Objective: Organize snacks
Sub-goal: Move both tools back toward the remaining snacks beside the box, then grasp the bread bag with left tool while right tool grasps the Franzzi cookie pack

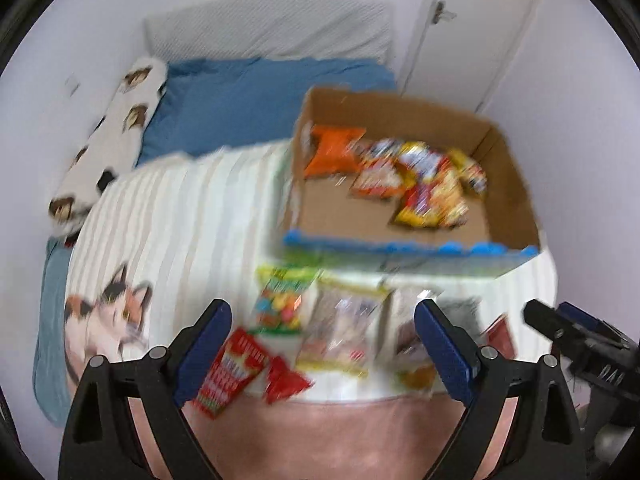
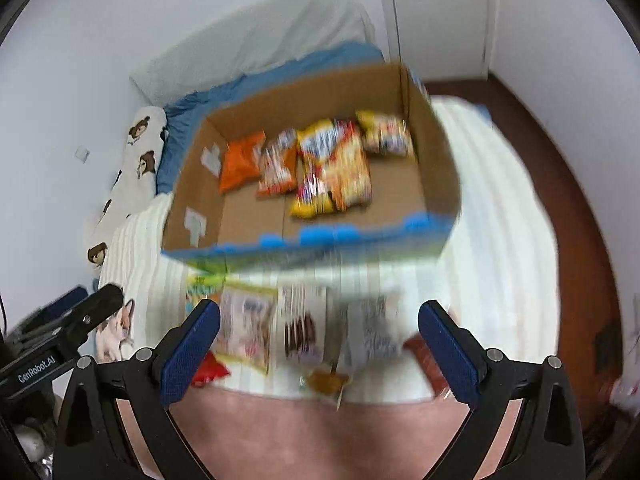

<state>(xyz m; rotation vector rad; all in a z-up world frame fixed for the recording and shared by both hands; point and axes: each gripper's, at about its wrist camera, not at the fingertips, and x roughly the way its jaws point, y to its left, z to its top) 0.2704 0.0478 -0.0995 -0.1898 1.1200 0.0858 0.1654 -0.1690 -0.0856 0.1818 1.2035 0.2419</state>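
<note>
An open cardboard box stands on the bed and holds an orange packet and several yellow and red snack packets. In front of the box, loose packets lie in a row: a green one, a clear yellow-edged one, white ones, red ones. My left gripper is open and empty above these. My right gripper is open and empty above them too. Both views are blurred.
The bed has a white striped blanket with a cat print, a blue sheet, a long dog-print pillow by the wall, and a pink blanket edge nearest me. Wooden floor lies right of the bed.
</note>
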